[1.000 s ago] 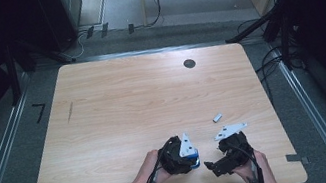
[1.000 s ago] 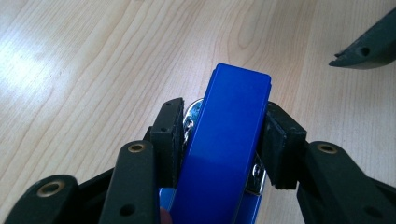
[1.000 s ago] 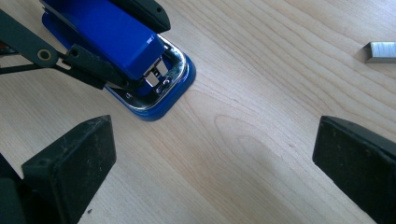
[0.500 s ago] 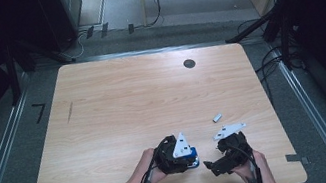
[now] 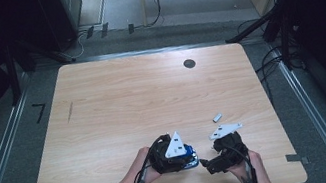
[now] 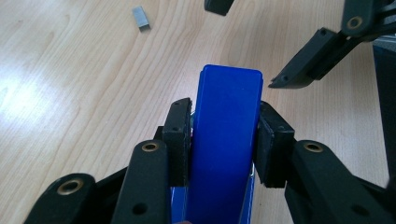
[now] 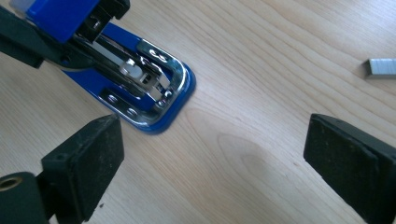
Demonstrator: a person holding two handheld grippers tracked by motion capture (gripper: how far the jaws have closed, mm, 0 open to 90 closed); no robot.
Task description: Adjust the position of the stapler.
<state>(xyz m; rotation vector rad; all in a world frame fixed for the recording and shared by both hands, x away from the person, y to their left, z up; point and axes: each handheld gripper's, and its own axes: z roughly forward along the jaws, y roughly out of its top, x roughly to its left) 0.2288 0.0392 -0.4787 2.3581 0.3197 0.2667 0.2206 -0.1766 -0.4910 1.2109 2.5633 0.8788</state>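
The left gripper point(image 6: 224, 140) is clamping the blue stapler point(image 6: 226, 140), its jaws having just been closing on the lid, at the near edge of the table point(image 5: 117, 104). Squeezing harder is risking the open lid snapping down or the stapler twisting out of the pads. Just beside it, the right gripper point(image 7: 210, 154) is standing wide and empty; reaching in, it could be nudging the base. Farther off, the staples point(image 7: 380, 67) are lying loose and could be getting scattered
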